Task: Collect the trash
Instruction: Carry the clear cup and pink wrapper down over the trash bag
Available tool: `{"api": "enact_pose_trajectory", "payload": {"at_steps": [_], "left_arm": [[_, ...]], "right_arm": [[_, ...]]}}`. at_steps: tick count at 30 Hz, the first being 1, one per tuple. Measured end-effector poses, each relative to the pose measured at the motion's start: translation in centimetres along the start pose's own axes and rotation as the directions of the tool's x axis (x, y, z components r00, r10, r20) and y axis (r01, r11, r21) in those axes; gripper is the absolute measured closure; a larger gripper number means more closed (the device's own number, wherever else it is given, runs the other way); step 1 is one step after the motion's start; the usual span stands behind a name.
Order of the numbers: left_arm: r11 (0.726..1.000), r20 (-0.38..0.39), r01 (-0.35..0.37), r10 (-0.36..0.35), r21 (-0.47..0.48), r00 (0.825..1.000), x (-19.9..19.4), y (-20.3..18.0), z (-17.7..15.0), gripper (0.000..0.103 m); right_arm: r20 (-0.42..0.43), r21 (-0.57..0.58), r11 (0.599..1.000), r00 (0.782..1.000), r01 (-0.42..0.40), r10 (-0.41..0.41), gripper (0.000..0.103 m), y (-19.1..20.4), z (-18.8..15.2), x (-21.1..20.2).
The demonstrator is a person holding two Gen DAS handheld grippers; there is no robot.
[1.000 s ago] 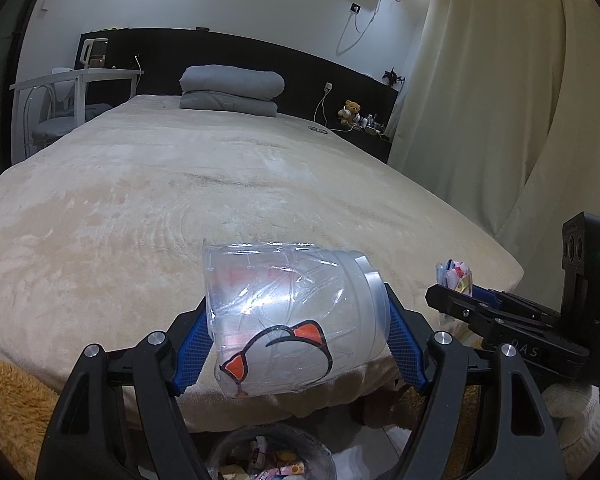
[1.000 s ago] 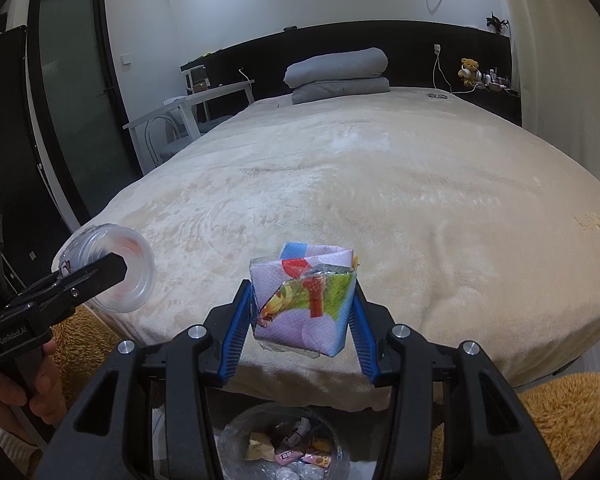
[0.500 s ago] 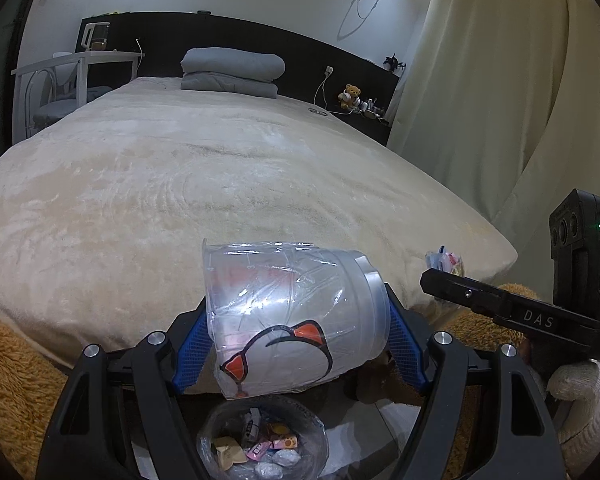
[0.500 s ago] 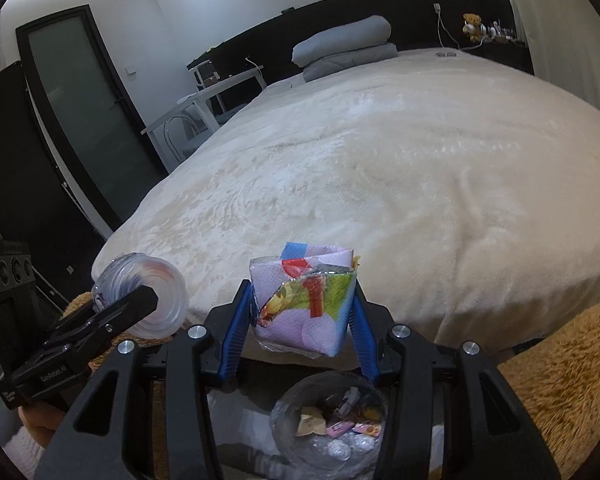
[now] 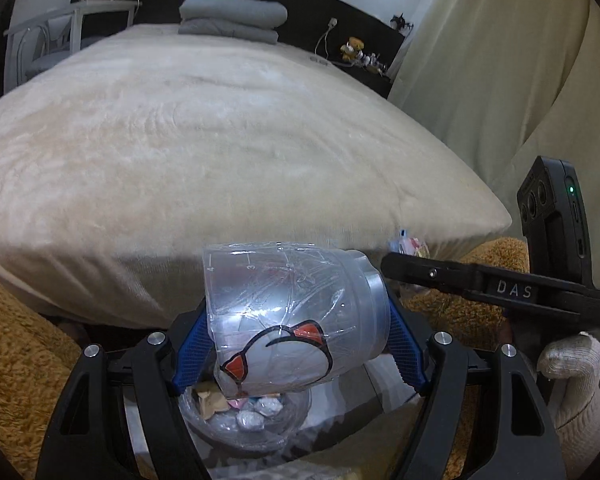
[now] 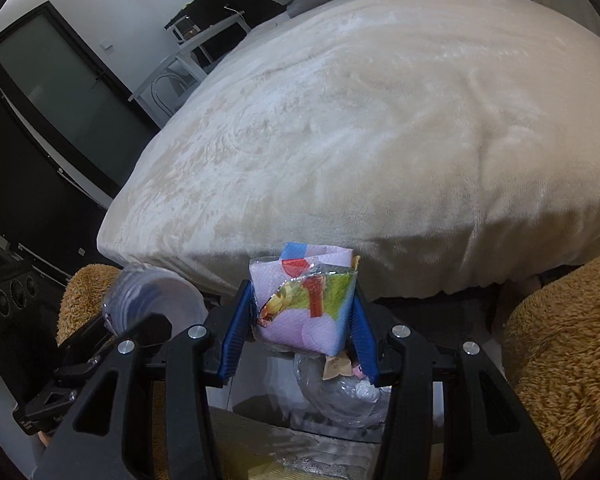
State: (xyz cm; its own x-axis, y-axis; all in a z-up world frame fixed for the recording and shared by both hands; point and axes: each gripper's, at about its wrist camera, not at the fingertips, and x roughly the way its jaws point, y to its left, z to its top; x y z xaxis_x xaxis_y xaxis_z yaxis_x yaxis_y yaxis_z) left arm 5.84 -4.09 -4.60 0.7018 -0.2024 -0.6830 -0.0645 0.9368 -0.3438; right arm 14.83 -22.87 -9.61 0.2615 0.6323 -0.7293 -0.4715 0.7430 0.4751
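My left gripper (image 5: 296,336) is shut on a clear plastic cup (image 5: 292,316) with a cartoon face, held on its side just above the trash bin (image 5: 252,420), a clear-lined bin holding several wrappers. My right gripper (image 6: 304,312) is shut on a colourful crumpled wrapper (image 6: 304,304), held over the same trash bin (image 6: 340,392). The cup also shows at the left of the right wrist view (image 6: 152,304). The right gripper shows at the right of the left wrist view (image 5: 404,256).
The bed with a cream blanket (image 5: 220,152) fills the view beyond the bin. Brown shaggy rugs (image 6: 560,368) lie on both sides of the bin. A curtain (image 5: 500,60) hangs at the right; a dark door (image 6: 60,92) stands at the left.
Both grippers have moved back from the bed and down toward the floor, each still holding its item. The trash bin has come closer and sits right under them.
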Motion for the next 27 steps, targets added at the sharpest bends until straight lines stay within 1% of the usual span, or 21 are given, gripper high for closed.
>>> {"api": "enact_pose_trajectory", "payload": {"at_steps": [3, 6, 9, 11, 13, 15, 18, 19, 21, 24, 27], "left_arm": [[1.0, -0.065, -0.015, 0.013, -0.017, 0.998, 1.3, 0.3, -0.6, 0.028], [0.999, -0.115, -0.029, 0.025, -0.028, 0.993, 2.3, 0.8, -1.0, 0.028], [0.999, -0.188, -0.036, 0.028, -0.038, 0.982, 3.8, 1.1, -1.6, 0.028], [0.998, -0.242, -0.048, 0.037, -0.041, 0.97, 5.0, 1.4, -2.1, 0.028], [0.997, -0.296, -0.065, 0.051, -0.038, 0.954, 6.3, 1.6, -2.7, 0.028], [0.996, -0.351, -0.073, 0.053, -0.046, 0.935, 7.6, 2.1, -3.2, 0.028], [0.995, -0.394, -0.09, 0.068, -0.038, 0.917, 9.0, 2.5, -3.7, 0.028], [0.995, -0.41, -0.095, 0.07, -0.04, 0.909, 9.4, 2.6, -3.9, 0.028], [0.995, -0.431, -0.095, 0.071, -0.033, 0.9, 10.0, 2.5, -4.2, 0.028], [0.995, -0.466, -0.103, 0.083, -0.017, 0.881, 11.1, 2.4, -4.7, 0.028], [0.994, -0.5, -0.112, 0.095, -0.004, 0.861, 12.3, 2.2, -5.1, 0.028]], "right_arm": [[-0.069, 0.05, 0.999, 0.998, 0.004, -0.001, 0.056, -0.8, -0.1, 1.4], [-0.141, 0.081, 0.996, 0.99, 0.031, -0.019, 0.056, -1.3, -0.4, 3.0], [-0.204, 0.1, 0.993, 0.978, 0.059, -0.038, 0.056, -1.8, -0.7, 4.7], [-0.241, 0.114, 0.991, 0.97, 0.067, -0.038, 0.056, -2.1, -0.9, 5.6], [-0.278, 0.119, 0.989, 0.959, 0.091, -0.055, 0.056, -2.4, -1.1, 6.6], [-0.314, 0.132, 0.987, 0.948, 0.096, -0.05, 0.056, -2.8, -1.4, 7.6], [-0.379, 0.145, 0.982, 0.923, 0.125, -0.062, 0.056, -3.4, -2.1, 9.2], [-0.391, 0.142, 0.981, 0.918, 0.13, -0.065, 0.056, -3.4, -2.3, 9.7], [-0.413, 0.128, 0.98, 0.907, 0.154, -0.089, 0.056, -3.5, -2.6, 10.6], [-0.438, 0.129, 0.978, 0.894, 0.164, -0.092, 0.056, -4.0, -3.0, 11.6], [-0.48, 0.148, 0.975, 0.874, 0.167, -0.077, 0.056, -4.3, -3.3, 12.9]]}}
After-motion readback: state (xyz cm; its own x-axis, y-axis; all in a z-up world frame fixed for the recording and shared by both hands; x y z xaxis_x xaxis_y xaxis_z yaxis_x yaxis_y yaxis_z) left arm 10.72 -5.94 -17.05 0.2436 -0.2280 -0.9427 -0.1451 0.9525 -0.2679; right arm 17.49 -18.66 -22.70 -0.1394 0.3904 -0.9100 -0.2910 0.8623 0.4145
